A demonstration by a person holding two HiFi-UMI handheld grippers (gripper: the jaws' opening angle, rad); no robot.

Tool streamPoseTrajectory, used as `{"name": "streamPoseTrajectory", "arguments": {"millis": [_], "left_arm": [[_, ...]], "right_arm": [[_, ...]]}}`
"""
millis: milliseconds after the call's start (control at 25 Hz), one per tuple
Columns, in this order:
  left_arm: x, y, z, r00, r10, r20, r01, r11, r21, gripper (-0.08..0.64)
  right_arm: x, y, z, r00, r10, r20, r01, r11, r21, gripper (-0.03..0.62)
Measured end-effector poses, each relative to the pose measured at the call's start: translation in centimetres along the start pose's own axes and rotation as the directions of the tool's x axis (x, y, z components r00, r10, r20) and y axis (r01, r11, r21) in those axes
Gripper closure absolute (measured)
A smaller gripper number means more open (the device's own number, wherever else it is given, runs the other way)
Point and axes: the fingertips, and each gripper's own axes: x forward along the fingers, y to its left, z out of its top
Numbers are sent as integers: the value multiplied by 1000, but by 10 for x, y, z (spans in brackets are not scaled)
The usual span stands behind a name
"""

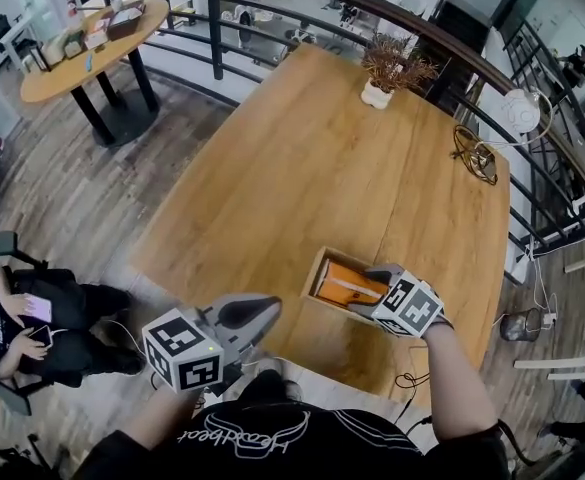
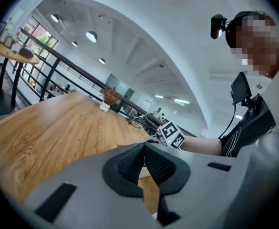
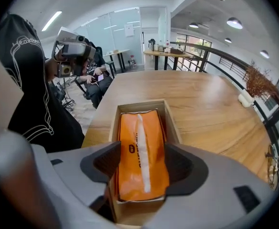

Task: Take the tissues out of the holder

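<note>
An orange tissue pack (image 1: 347, 280) with a white strip down its middle lies flat in an open wooden holder (image 1: 317, 268) near the table's front edge. My right gripper (image 1: 370, 290) hangs over the holder's near end. In the right gripper view its jaws stand wide, one on each side of the pack (image 3: 141, 151), inside the holder's walls (image 3: 141, 104); the right gripper (image 3: 141, 168) is open and grips nothing. My left gripper (image 1: 262, 311) is held off the table's front edge, left of the holder. Its pads meet with nothing between them, so the left gripper (image 2: 143, 163) is shut.
A dried plant in a white pot (image 1: 387, 73) stands at the table's far end, and a coiled cable (image 1: 477, 153) lies at its right edge. A dark railing (image 1: 212, 28) curves behind. A round table (image 1: 92, 43) stands far left. A person (image 1: 22, 318) sits at lower left.
</note>
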Motion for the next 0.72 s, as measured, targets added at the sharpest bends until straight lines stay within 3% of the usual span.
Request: {"name": "streamPoseTrajectory", "arguments": {"millis": [360,520,720], "left_arm": [[-14,28,8,1000,11,11,-11,1000,-7,546],[-16,31,11,1000,4,11,-4,1000,5,546],[-18,29,7,1000,5,-11,-4,999,42,546]], "right_arm": [[19,-5,-2,995,3,-98,-1,1000,24,327],[18,-7,-1,993,16,-117,-9,998,59,424],[15,-5,1,991,-3,-131,13,997,74,465]]}}
